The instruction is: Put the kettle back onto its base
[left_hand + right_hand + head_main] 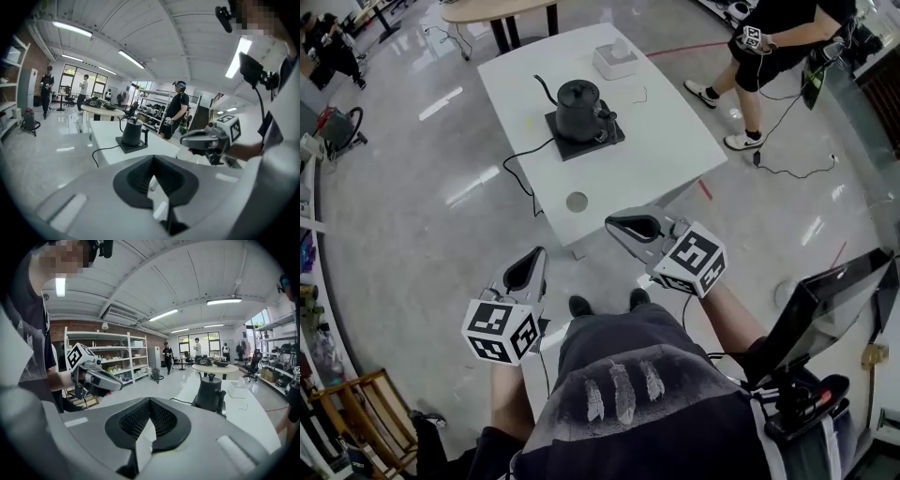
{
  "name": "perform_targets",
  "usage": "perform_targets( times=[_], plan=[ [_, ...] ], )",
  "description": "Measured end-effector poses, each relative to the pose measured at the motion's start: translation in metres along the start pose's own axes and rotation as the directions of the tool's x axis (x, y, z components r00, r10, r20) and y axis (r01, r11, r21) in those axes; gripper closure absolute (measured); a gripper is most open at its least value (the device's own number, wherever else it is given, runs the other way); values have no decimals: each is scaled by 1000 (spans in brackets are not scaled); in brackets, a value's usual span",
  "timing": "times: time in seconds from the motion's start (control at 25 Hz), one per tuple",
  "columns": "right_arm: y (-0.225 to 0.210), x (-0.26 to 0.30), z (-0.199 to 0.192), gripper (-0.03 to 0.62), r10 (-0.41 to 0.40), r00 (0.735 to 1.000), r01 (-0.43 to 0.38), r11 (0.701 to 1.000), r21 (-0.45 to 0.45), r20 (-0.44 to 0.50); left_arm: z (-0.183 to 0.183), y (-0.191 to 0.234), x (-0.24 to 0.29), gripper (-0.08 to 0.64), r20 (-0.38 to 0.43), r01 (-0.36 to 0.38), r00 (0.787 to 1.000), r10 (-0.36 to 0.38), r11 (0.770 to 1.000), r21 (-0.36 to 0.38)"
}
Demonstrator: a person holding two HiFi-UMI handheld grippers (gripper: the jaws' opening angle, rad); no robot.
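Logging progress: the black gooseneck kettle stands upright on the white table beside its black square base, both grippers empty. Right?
No: the head view shows the black gooseneck kettle upright on its black square base, not beside it. The white table, empty left gripper and empty right gripper are right.

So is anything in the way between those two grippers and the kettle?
Nothing visible. The kettle sits on its base on the table; only floor and bare tabletop lie between it and the left gripper and right gripper.
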State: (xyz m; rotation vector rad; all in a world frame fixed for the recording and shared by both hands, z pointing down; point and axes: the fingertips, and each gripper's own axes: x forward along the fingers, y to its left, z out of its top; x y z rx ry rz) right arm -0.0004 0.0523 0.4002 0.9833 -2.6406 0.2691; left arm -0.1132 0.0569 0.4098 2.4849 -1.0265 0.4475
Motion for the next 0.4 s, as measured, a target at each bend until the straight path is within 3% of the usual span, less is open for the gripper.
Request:
perform_targets(
  times=[0.2, 0.4],
  plan=[
    [-8, -17, -3, 591, 42, 999, -41, 999, -17, 29, 9, -20, 9, 560, 12, -49, 999, 49, 999, 13],
    [-28, -67, -16, 591, 13, 999, -13, 1000, 4, 30, 15, -73, 36, 560, 7, -7, 1000, 6, 999, 33]
  ],
)
